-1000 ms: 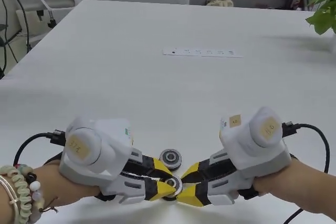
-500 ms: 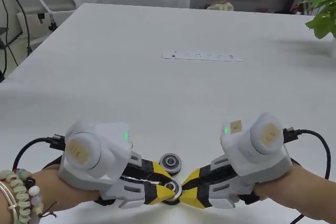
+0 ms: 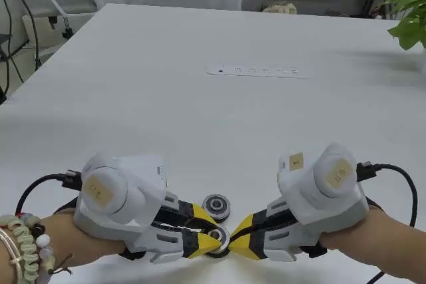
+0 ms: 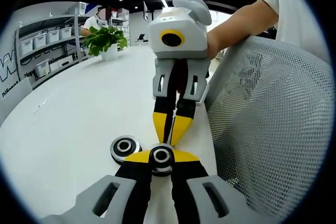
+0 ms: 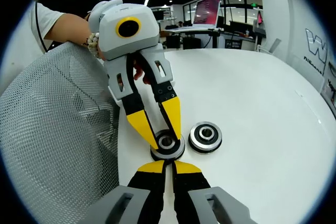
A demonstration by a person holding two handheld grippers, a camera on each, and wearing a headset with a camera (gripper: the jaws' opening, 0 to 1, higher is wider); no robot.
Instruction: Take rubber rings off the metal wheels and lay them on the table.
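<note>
Wheel point(image 3: 218, 235) seemingly pinched, left gripper point(image 4: 161, 158), right gripper point(image 5: 169, 166)

Both hands sit low at the near edge of the table point(image 3: 200, 111), grippers pointed inward, nose to nose. The left gripper point(image 3: 212, 232) lies nearly level, its jaws parted just enough to clamp a wheel point(image 5: 168, 142) between the yellow tips. The right gripper point(image 3: 233, 240) faces it, jaws drawn almost together, tips against that wheel's rim. Bead bracelets point(image 3: 23, 234) ring the left wrist. The forearms splay out toward the near corners.
</note>
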